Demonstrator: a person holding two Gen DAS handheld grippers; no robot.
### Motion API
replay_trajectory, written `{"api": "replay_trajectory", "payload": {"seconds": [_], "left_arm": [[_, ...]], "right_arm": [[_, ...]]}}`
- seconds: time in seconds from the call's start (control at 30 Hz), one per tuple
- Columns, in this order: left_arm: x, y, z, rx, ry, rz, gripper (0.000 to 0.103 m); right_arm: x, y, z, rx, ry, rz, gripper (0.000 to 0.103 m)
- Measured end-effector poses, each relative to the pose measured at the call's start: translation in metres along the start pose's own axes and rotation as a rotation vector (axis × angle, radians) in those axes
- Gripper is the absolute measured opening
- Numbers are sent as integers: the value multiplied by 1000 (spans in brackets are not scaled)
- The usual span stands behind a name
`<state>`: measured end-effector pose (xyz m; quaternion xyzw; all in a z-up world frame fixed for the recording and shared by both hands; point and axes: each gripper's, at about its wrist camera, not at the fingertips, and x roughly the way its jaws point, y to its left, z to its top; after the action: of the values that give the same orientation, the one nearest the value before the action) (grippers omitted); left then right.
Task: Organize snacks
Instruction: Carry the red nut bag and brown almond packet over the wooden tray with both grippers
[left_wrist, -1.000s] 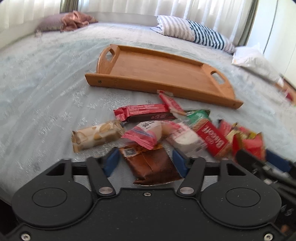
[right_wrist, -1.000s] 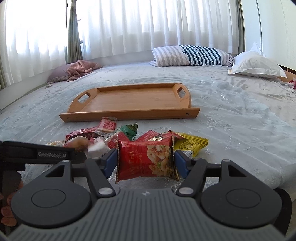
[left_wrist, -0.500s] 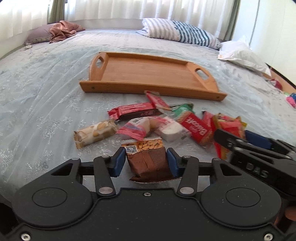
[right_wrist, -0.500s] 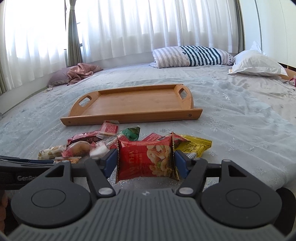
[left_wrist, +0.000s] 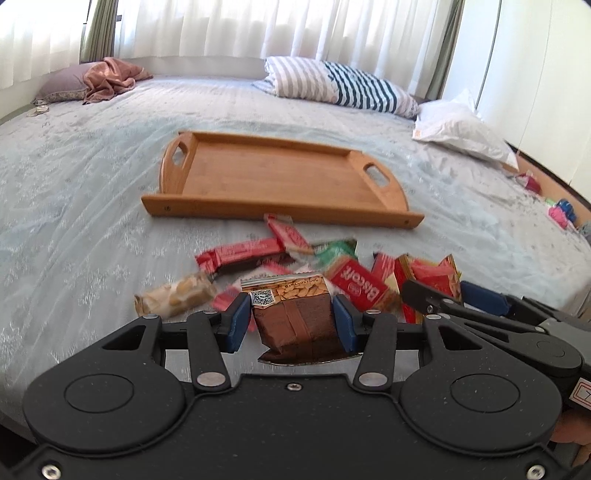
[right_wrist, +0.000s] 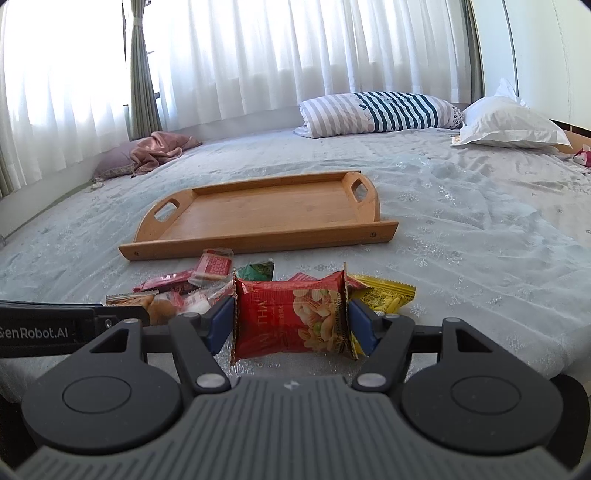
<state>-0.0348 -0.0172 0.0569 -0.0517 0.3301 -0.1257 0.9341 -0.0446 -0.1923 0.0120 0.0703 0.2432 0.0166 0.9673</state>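
Between left tongs (left_wrist: 291, 323) — brown packet (left_wrist: 295, 321), long axis forward.

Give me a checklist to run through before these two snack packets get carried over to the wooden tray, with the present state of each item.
1. Left gripper shut on the brown packet: ok, both pads press its sides.
2. Right gripper shut on the red packet: ok, pads squeeze both ends.
3. Wooden tray has free room: ok, nothing lies in it.
4. Path to the tray: ok, only loose snacks on the bed in front of its near rim.
5. Brown packet clear of the pile: cannot tell, its lower edge is hidden.
6. Grippers apart from each other: ok, side by side, not touching.
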Motion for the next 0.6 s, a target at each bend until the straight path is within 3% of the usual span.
{"api": "replay_trajectory", "payload": {"seconds": [0.6], "left_arm": [[-6,16,52,-18,-120,-12,46]], "right_arm": [[10,-14,47,42,-67,58,69]]}}
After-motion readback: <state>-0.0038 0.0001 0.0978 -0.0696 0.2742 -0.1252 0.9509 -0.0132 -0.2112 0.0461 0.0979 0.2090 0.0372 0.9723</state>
